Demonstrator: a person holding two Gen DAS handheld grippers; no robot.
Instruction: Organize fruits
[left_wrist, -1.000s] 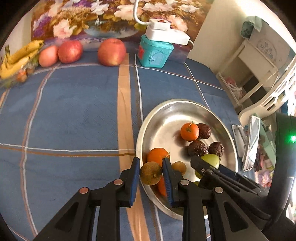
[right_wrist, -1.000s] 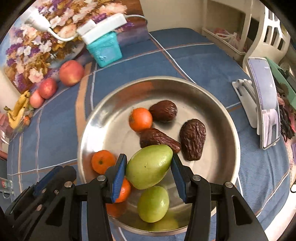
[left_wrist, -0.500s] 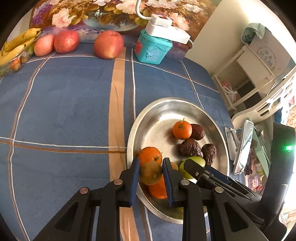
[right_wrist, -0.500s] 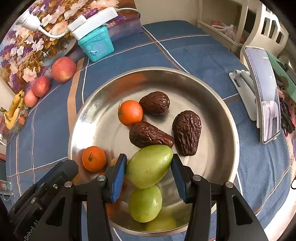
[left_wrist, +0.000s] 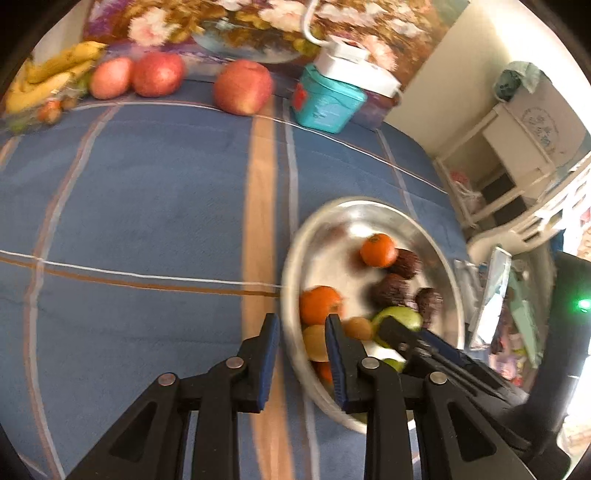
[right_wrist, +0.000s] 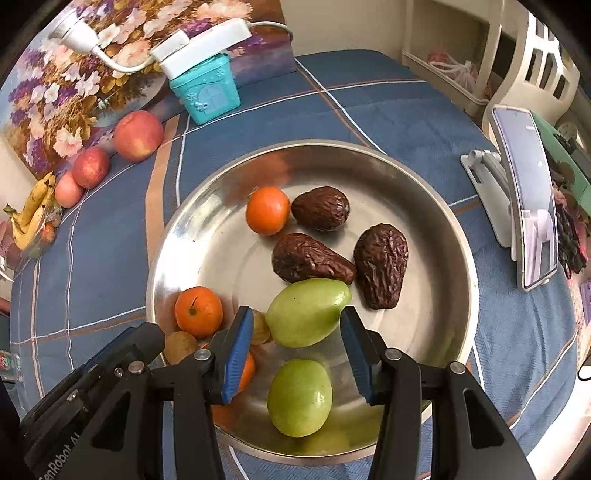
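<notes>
A round steel plate (right_wrist: 424, 177) holds oranges (right_wrist: 267, 210), three wrinkled dark brown fruits (right_wrist: 382, 264), two green mangoes (right_wrist: 306, 312) and small brownish-yellow fruits (right_wrist: 181, 346). My right gripper (right_wrist: 295, 334) is open over the plate's near part, with the upper green mango lying between its blue pads and no longer squeezed. My left gripper (left_wrist: 300, 343) is open and empty over the plate's left rim (left_wrist: 291, 266); a small brownish fruit (left_wrist: 314, 341) lies in the plate just behind its right finger. The left wrist view is blurred by motion.
Three red apples (left_wrist: 242, 86) and bananas (left_wrist: 48, 77) lie at the table's far left edge. A teal box (right_wrist: 205, 90) with a white power strip stands by a floral picture. A phone on a stand (right_wrist: 524, 206) is right of the plate. White shelves stand beyond.
My left gripper let go of the small brownish fruit into the plate and swung left, now open. My right gripper opened and released the green mango onto the plate.
</notes>
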